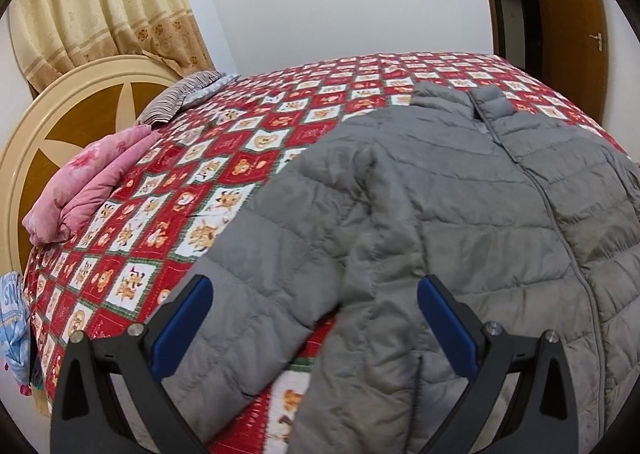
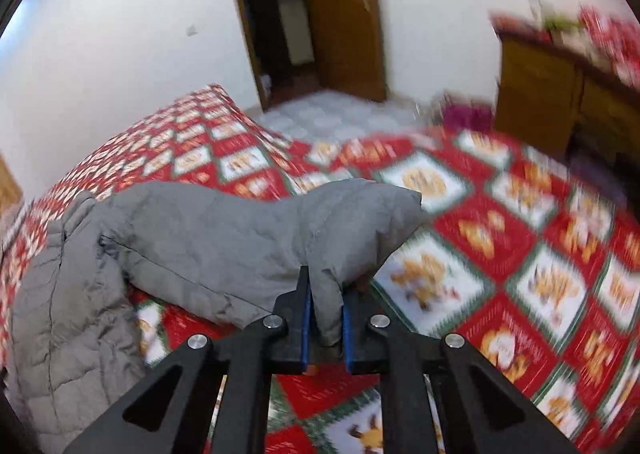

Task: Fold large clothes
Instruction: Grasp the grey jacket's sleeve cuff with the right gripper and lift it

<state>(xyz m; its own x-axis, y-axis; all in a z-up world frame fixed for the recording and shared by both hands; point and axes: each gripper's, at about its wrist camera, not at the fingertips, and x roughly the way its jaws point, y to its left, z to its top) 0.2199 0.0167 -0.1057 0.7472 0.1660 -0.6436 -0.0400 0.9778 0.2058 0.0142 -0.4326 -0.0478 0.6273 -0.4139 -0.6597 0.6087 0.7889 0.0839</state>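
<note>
A grey quilted puffer jacket (image 1: 460,206) lies spread, zipper up, on a bed with a red and white patterned quilt (image 1: 224,174). My left gripper (image 1: 316,294) hangs open just above the jacket's left sleeve (image 1: 256,290), whose cuff lies between the blue pads (image 1: 188,318) without being pressed. In the right wrist view the jacket's other sleeve (image 2: 248,238) is lifted off the quilt (image 2: 500,254). My right gripper (image 2: 325,294) is shut on its cuff end (image 2: 326,294), which is pinched between the blue pads.
A folded pink blanket (image 1: 92,190) and a striped pillow (image 1: 180,94) lie by the round headboard (image 1: 60,122) at the left. Curtains (image 1: 104,2) hang behind. A wooden door (image 2: 340,14) and a wooden cabinet (image 2: 560,94) stand beyond the bed's foot.
</note>
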